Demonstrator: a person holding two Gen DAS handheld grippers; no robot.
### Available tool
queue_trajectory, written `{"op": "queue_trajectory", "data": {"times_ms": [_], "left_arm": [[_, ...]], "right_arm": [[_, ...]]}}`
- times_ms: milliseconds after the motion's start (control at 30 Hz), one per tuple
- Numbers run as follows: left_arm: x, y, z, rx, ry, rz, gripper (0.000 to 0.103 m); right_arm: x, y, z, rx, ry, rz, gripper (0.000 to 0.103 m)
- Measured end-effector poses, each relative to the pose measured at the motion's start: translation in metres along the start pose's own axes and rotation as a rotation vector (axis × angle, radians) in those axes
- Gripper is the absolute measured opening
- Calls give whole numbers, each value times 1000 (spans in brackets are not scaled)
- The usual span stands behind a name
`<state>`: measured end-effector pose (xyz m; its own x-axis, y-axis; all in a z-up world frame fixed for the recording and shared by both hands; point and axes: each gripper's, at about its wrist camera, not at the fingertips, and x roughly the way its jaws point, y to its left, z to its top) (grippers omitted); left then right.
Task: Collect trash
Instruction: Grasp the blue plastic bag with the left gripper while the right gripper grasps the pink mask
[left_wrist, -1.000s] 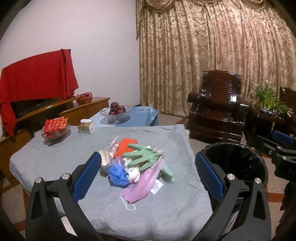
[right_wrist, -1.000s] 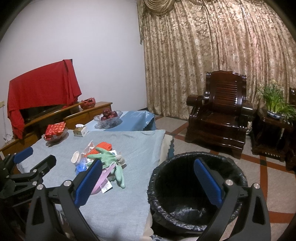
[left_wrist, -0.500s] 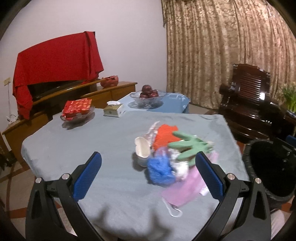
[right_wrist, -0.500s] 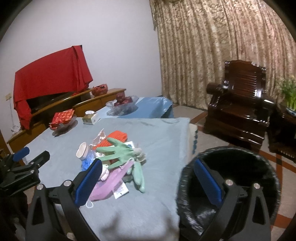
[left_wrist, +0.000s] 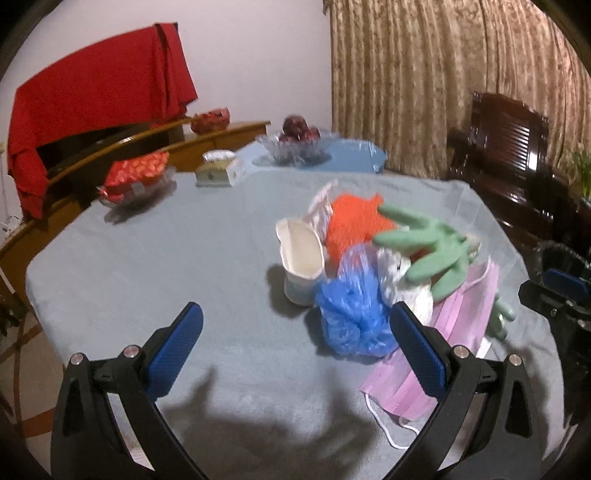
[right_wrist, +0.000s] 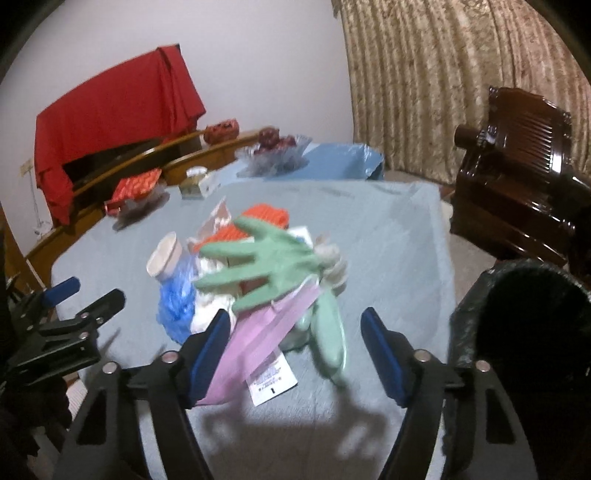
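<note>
A pile of trash lies on the grey-blue tablecloth (left_wrist: 166, 266): a white paper cup (left_wrist: 301, 258), a blue plastic bag (left_wrist: 354, 314), an orange net (left_wrist: 351, 221), green gloves (left_wrist: 432, 247) and a pink face mask (left_wrist: 443, 354). My left gripper (left_wrist: 295, 343) is open and empty, just short of the pile's left side. My right gripper (right_wrist: 295, 350) is open and empty, its fingers on either side of the pink mask (right_wrist: 258, 339) and a green glove (right_wrist: 269, 266). A black-lined trash bin (right_wrist: 524, 332) stands right of the table.
A glass dish with a red packet (left_wrist: 135, 177), a tissue box (left_wrist: 218, 171) and a fruit bowl (left_wrist: 299, 144) stand at the table's far side. A dark wooden armchair (right_wrist: 517, 177) is behind the bin. A sideboard with red cloth (left_wrist: 92, 92) lines the left wall.
Both grippers have moved in closer to the pile. The left view swung left, so the bin left its middle. The right gripper turned from the bin toward the mask and gloves.
</note>
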<state>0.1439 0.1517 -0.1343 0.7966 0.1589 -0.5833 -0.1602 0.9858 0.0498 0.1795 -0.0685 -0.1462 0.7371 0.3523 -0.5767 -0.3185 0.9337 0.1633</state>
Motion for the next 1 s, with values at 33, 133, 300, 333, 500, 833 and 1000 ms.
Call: {"op": "queue_trajectory", "data": {"times_ms": [33, 133, 300, 333, 500, 833, 1000], "left_arm": [[6, -2, -2, 3, 16, -11, 95], [26, -9, -5, 13, 54, -38, 77], [52, -20, -4, 19, 98, -105, 68], [57, -23, -4, 25, 103, -115, 66], [72, -25, -3, 15, 147, -190, 40], [46, -16, -1, -19, 122, -218, 19], [23, -5, -7, 13, 114, -195, 19]], "right_arm": [[3, 0, -1, 0, 8, 0, 68], [8, -4, -4, 4, 29, 1, 61], [13, -7, -6, -4, 49, -5, 60], [14, -8, -6, -4, 52, -5, 60], [20, -5, -6, -9, 64, 5, 60], [23, 15, -6, -33, 68, 50, 60], [32, 24, -9, -28, 93, 53, 53]]}}
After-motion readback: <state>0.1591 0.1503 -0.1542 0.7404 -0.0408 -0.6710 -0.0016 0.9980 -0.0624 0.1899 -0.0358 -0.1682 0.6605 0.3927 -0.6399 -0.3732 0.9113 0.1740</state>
